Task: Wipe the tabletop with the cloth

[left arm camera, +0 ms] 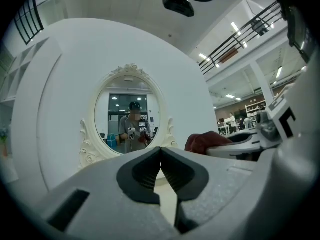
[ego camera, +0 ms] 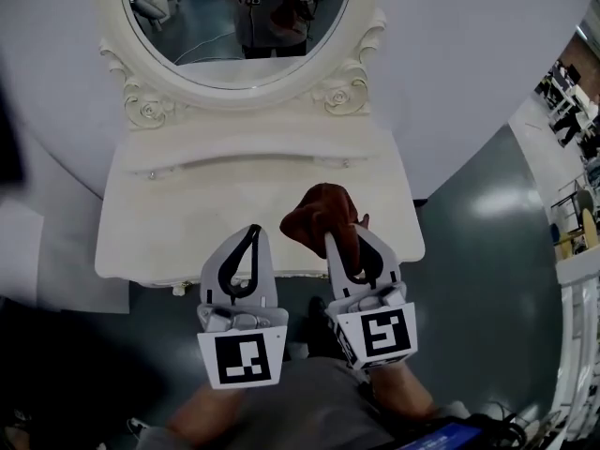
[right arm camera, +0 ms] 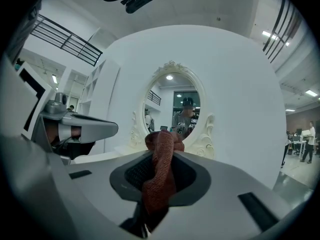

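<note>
Over the tabletop (ego camera: 187, 214), level right gripper (ego camera: 343, 237) clamps cloth (ego camera: 317, 214)

Oval mirror (ego camera: 239, 26): upright, facing the viewer, cream frame.
Carved rose scrolls (ego camera: 150, 111): one at each lower corner of the mirror frame.
Curved white backdrop wall (ego camera: 469, 54): directly behind the mirror.
Grey-green glossy floor (ego camera: 487, 251): shows light reflections at right.
Pale floor panel (ego camera: 56, 261): lower left, beside the backdrop.
White open shelf unit (right arm camera: 95, 89): left of the backdrop.
Dark balcony railing (left arm camera: 240, 34): high up, with ceiling strip lights (left arm camera: 235, 26) nearby.
Standing person (right arm camera: 310, 139): far background, right.
</note>
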### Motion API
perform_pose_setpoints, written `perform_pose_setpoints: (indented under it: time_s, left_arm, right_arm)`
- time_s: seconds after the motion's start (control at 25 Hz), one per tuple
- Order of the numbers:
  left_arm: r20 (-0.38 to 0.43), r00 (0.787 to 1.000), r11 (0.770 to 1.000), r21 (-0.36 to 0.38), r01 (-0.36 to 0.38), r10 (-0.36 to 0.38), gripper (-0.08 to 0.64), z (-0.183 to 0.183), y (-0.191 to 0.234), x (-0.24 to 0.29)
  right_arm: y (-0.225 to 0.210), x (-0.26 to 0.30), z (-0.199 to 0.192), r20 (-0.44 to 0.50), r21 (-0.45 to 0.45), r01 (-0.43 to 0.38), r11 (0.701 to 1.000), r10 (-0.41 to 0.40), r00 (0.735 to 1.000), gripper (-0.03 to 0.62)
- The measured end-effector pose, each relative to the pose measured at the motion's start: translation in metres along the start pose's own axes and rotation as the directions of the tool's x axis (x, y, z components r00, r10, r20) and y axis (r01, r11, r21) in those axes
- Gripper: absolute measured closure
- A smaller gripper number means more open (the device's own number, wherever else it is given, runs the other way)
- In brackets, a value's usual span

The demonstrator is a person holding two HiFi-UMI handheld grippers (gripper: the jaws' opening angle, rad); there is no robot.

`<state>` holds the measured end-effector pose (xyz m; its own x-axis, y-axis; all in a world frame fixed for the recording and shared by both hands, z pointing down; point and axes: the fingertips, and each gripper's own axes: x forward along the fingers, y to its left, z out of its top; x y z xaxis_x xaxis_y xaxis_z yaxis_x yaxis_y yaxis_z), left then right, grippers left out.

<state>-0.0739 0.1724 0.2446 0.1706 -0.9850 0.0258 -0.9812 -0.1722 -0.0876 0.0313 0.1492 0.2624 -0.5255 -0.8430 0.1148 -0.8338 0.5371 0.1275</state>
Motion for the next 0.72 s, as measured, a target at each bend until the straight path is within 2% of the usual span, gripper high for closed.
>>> perform_pose_setpoints:
  time_s: [0.4,0.72]
  left_arm:
    - [-0.001,1.0,1.0,-0.02,-0.013,0.013,0.545,-0.004,0.007,-0.007]
    - [0.004,1.0,1.0,-0.008,-0.006,0.006,0.545,-0.004,0.002,-0.004]
  right_arm:
    - [0.014,0.001,-0.001,0.002,-0.026,-0.036,0.999,0.036,0.999,0.522]
    - [0.005,-0.001,-0.002,-0.014,-0.014,0.0,1.0,-0.001,1.0,0.522]
